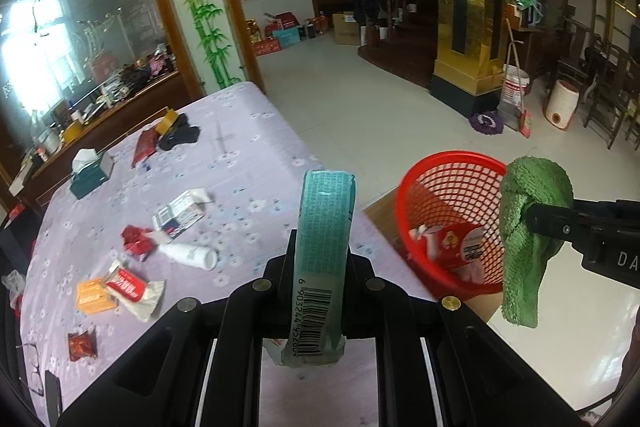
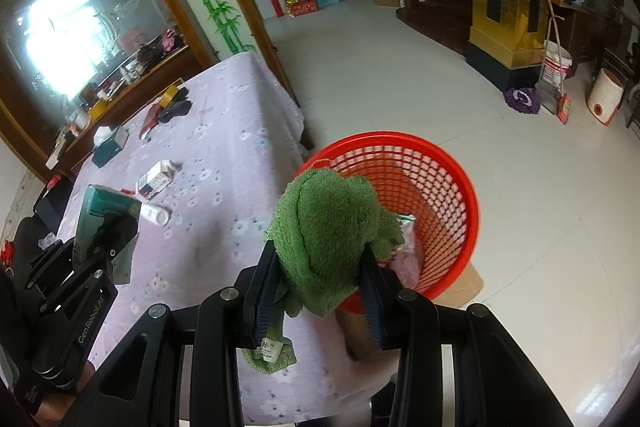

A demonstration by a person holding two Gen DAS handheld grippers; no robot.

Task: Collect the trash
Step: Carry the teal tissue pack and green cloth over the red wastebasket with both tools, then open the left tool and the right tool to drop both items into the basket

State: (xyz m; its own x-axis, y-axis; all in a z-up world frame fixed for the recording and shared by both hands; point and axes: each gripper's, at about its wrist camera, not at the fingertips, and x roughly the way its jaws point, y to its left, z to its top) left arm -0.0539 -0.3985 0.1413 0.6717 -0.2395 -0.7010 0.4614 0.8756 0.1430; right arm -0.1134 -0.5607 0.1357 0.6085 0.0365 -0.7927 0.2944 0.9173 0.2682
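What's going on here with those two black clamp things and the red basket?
A person is clearing trash off a table. The left gripper is shut on a flat teal packet; the right gripper is shut on a green cloth, beside the red basket. Wrappers and a white bottle remain.

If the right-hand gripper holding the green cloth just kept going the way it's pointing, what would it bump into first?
Probably the red basket. The right gripper, shut on the green cloth, points down past the edge of the table toward the basket's near rim, with nothing else visibly between. Depth is hard to judge.
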